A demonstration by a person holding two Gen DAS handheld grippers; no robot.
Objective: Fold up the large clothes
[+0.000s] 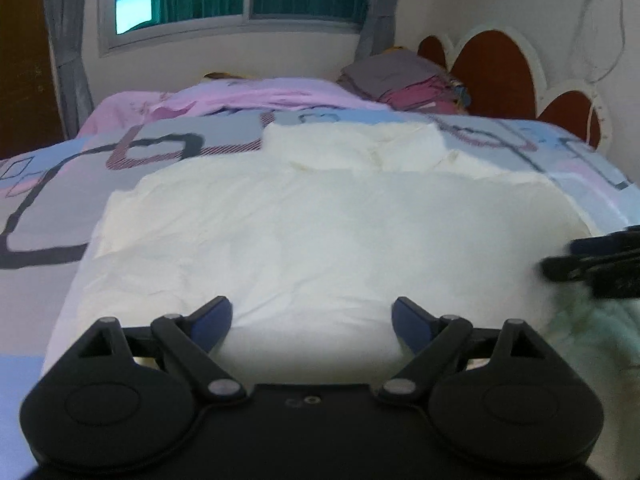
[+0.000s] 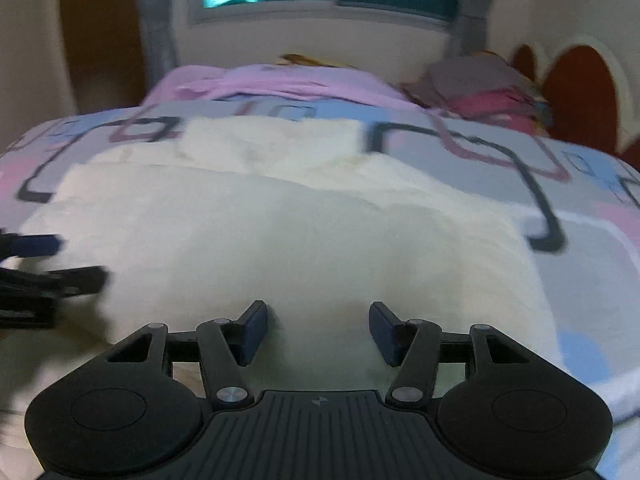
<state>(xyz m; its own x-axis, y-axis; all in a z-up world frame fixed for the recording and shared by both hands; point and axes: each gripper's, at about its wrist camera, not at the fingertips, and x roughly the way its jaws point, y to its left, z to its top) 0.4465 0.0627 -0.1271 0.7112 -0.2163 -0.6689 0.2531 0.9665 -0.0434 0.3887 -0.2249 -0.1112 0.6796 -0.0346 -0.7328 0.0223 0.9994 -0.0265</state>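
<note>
The bed (image 1: pixel 48 184), the largest thing here, serves as the folding surface: its cover, printed with grey, pink and blue squares, stretches away ahead of both claws. Spread flat over it lies the cream garment (image 1: pixel 320 232), soft and faintly creased, with a narrower part already doubled over at its far end, so the fold looks partly done. Its near hem sits directly under the claws. Beyond it, far ahead and to the right, a stack of folded clothes (image 1: pixel 404 80) rests near the scalloped headboard (image 1: pixel 492 68). The left gripper (image 1: pixel 312 320) stands wide, nothing between its blue pads. The right gripper (image 2: pixel 318 330) is parted less widely, also empty, just above the cloth, probably poised for the hem.
</note>
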